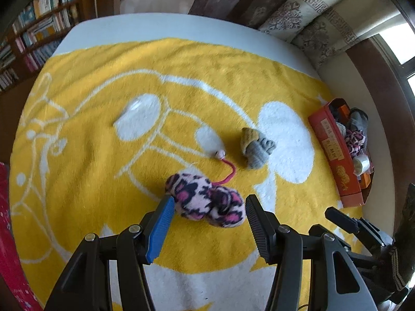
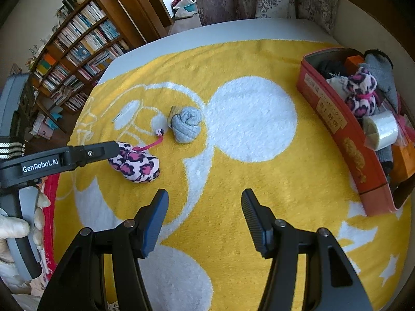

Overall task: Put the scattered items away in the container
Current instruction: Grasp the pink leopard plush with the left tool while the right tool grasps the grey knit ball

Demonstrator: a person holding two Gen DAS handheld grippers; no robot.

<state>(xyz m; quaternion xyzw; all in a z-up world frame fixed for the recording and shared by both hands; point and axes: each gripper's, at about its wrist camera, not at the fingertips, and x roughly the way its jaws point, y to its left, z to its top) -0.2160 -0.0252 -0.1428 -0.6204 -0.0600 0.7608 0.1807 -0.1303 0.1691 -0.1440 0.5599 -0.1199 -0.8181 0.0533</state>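
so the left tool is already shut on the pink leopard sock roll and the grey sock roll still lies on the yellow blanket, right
Not quite. The left tool is open: its fingers stand either side of the pink leopard sock roll without pressing on it, as the left wrist view shows. The roll lies on the yellow blanket. The rest holds: the grey sock roll lies on the blanket too.

Two leopard-print plush rolls point(image 2: 135, 164) point(image 2: 360, 93), one grey sock ball point(image 2: 186, 124), one tape roll point(image 2: 381, 129).
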